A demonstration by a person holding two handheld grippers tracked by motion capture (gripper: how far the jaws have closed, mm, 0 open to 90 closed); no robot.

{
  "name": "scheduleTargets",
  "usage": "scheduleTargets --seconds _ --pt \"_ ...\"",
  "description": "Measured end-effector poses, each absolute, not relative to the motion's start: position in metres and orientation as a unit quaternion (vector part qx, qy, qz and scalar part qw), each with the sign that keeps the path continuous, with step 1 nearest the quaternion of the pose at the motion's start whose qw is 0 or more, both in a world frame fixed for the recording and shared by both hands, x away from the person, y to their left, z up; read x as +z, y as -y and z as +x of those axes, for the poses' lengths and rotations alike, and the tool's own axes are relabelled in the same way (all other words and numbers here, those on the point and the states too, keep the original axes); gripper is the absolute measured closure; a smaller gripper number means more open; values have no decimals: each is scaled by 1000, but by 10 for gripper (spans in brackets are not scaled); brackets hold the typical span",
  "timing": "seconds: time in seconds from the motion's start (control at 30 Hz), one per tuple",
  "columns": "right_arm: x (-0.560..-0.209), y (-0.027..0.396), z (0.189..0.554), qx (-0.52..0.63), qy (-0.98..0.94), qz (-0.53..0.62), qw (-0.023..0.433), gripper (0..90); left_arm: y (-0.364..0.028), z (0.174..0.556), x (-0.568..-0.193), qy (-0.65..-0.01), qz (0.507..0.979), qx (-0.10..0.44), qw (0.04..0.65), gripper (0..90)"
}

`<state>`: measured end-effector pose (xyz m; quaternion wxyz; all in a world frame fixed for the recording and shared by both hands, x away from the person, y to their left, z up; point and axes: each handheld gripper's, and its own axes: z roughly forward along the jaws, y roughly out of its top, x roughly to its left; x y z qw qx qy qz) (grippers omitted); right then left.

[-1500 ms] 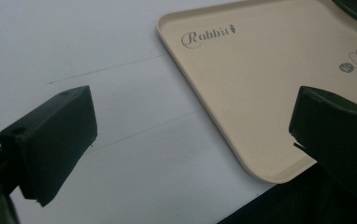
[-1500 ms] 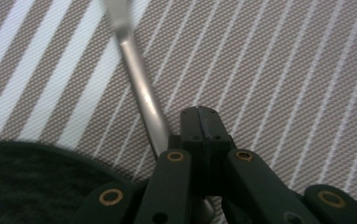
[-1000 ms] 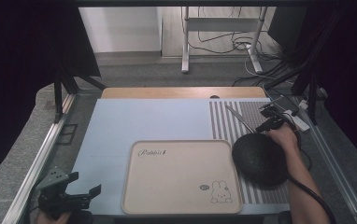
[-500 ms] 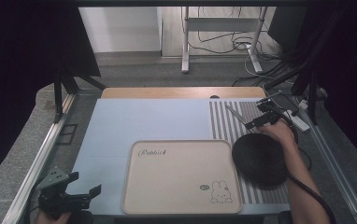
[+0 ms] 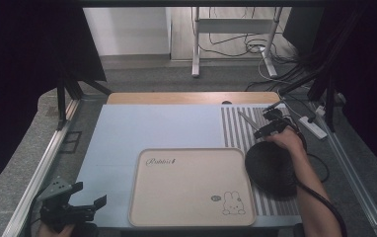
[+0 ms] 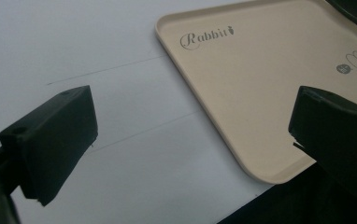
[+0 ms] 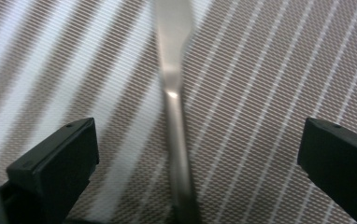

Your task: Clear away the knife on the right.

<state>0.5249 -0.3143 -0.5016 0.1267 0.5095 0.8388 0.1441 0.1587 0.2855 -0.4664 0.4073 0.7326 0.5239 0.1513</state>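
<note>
A slim metal utensil (image 5: 247, 120) lies on the striped placemat (image 5: 232, 129) at the far right of the table. My right gripper (image 5: 269, 124) hovers just over its near end, open. In the right gripper view the utensil's handle (image 7: 173, 79) runs up the middle between the two black jaws, which stand wide apart on either side of it, my right gripper (image 7: 197, 140) touching nothing. My left gripper (image 5: 80, 203) is open at the table's near left corner; in its own view my left gripper (image 6: 195, 121) holds nothing.
A beige tray (image 5: 176, 197) with "Rabbit" lettering and a bunny print lies at the front centre; its near corner (image 6: 260, 158) is by my left gripper. A black round dish (image 5: 268, 168) sits on the placemat beside the tray, under the right forearm.
The right hand and gripper have moved away from the black dish, farther and slightly left, to above the metal utensil. The left gripper has stayed still.
</note>
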Motion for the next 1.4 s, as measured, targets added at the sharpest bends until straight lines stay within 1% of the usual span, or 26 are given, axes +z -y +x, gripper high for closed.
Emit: scheduleTargets --seconds 0.03,0.07,0.1,0.13,0.17,0.2,0.23,0.27,0.3,0.33,0.37,0.43,0.57,0.83,0.97,1.03,1.2,1.4 --pt "-504 319 526 145 -837 512 129 85 -285 159 -466 -524 733 151 407 13" --pt "-504 319 526 145 -837 512 129 85 -285 159 -466 -524 733 151 407 13" --pt "-504 322 526 142 -837 513 125 123 -285 159 -466 -524 733 151 407 13" --pt "-504 327 525 152 -836 513 119 189 -285 159 -466 -523 733 151 407 13" --pt "-502 329 525 153 -836 513 121 223 -285 159 -466 -523 733 151 407 13" --pt "-502 330 524 158 -836 512 121 277 -285 159 -466 -523 734 152 406 13" --pt "-501 331 524 159 -836 510 122 344 -285 159 -466 -523 734 152 406 13" --pt "-499 331 524 160 -840 505 118 438 -285 159 -466 -523 734 152 406 13" --pt "-497 331 523 162 -843 499 116 562 -285 159 -466 -523 734 152 405 13" --pt "-496 331 522 160 -848 492 116 655 -285 159 -466 -522 735 152 404 14" --pt "-495 330 522 159 -852 487 111 718 -285 159 -466 -522 735 153 404 14" --pt "-495 330 522 163 -855 482 104 792 -285 159 -466 -523 735 152 404 14" --pt "-495 332 523 163 -860 473 98 798 -285 159 -466 -523 735 153 404 13" --pt "-494 334 522 157 -871 450 119 801 -285 159 -466 -521 736 154 404 13" --pt "-491 343 522 164 -865 458 124 801 -284 159 -466 -521 736 154 403 14" --pt "-488 351 521 170 -859 463 136 801 -284 159 -466 -522 736 154 403 13" --pt "-479 365 518 188 -846 477 148 801 -284 159 -466 -522 736 154 402 14" --pt "-471 373 511 201 -838 488 140 800 -283 159 -466 -520 739 154 400 15"
